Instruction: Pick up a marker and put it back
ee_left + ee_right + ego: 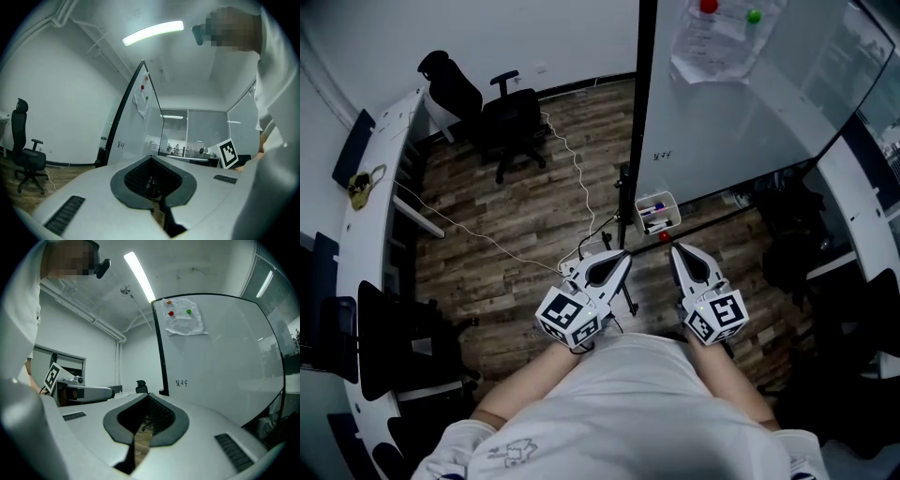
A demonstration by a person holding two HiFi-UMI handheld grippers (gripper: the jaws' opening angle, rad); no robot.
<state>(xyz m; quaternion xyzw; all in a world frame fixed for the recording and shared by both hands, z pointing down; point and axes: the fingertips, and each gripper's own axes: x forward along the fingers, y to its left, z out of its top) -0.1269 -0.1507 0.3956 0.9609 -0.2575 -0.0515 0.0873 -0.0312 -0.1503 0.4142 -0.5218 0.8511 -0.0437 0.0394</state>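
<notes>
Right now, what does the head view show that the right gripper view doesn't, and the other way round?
Only the head view shows the marker tray at the foot of the whiteboard and the cable on the floor. Only the right gripper view shows the ceiling light. Both show the whiteboard, its paper with a red magnet and a green magnet, and the left gripper and right gripper, each shut and empty.

White short-sleeved T-shirt (628, 403) bears a faint print (514, 454), possibly a cartoon; left tongs (622, 255) and right tongs (674, 248) are pale grey.
</notes>
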